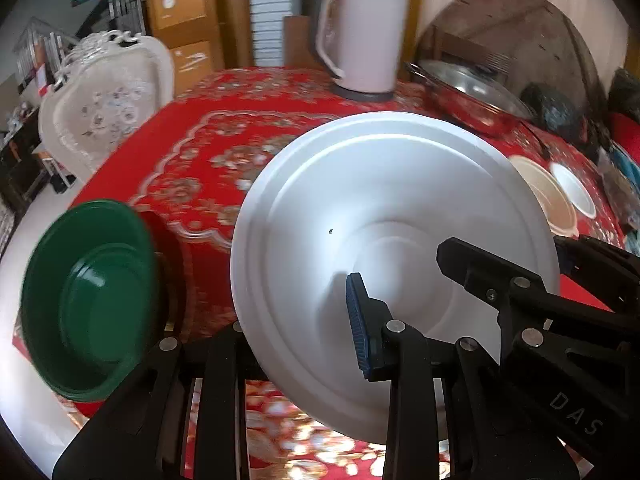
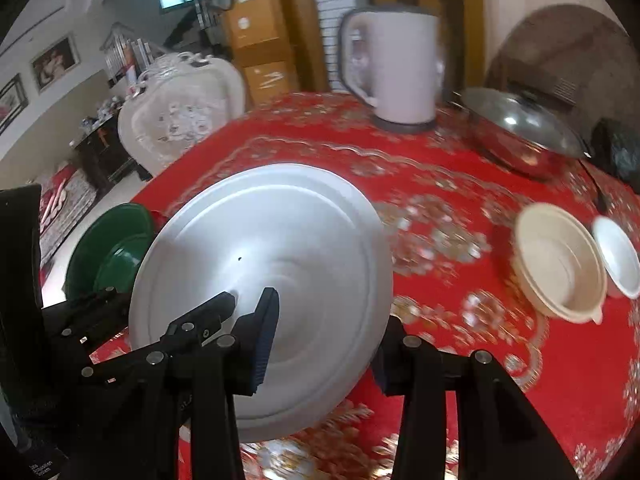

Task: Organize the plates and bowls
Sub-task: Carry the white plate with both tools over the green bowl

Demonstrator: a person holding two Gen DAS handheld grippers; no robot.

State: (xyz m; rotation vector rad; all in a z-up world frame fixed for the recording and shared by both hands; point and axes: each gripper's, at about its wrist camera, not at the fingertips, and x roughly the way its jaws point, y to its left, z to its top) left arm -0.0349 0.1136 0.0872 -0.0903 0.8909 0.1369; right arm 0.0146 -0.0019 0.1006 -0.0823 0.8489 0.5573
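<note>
Right wrist view, both hand-held grippers (image 2: 324, 344) clamping white plate (image 2: 280, 248), green bowl (image 2: 116, 244) beside, kettle (image 2: 400, 68) behind.

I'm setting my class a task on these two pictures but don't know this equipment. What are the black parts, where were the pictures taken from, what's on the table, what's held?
There is no robot: a person carries a hand-held gripper in each hand, each with a wide-angle camera looking along its two black fingers. One picture is from the left hand-held gripper, the other from the right hand-held gripper. Both clamp one tilted white plate above the red tablecloth. On the cloth stand a kettle, a lidded pan, a cream bowl and a small white bowl; a green bowl shows at the left.
</note>
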